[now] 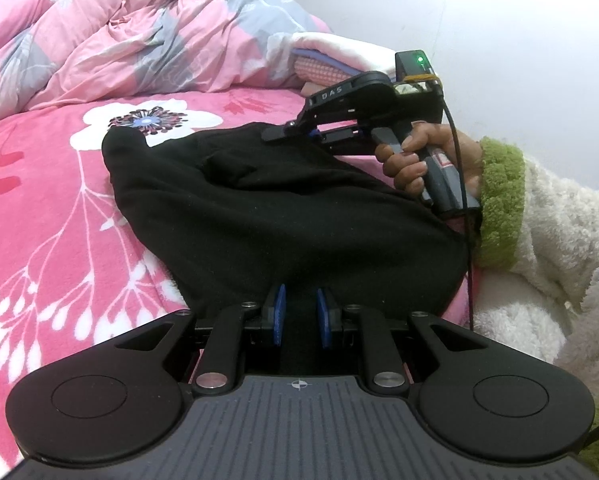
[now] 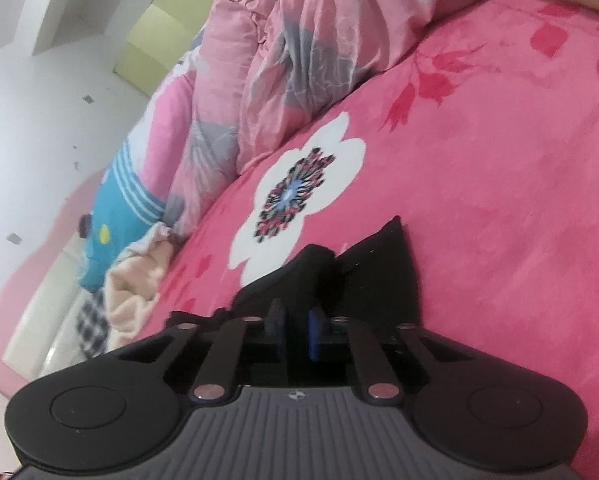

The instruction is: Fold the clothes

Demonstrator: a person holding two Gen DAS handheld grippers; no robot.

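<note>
Garment: black garment (image 1: 283, 216) is lying on the bed (image 1: 51, 216).
Left fingers (image 1: 301, 316): you are pinching its near edge.
Right fingers (image 2: 295, 330): you are pinching the far edge; keep it taut.

Bed (image 1: 39, 208), covered by pink sheet with white flower print. Black garment (image 1: 283, 216) lies flat on it, near side, centre-right. Crumpled pink-and-grey duvet (image 1: 147, 36) heaped along far edge. Blue striped item (image 2: 115, 204) and beige cloth (image 2: 135, 280) beside duvet.

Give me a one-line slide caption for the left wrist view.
Left gripper pinches the near edge of a black garment on a pink floral bedspread while the right gripper works its far side.
</note>
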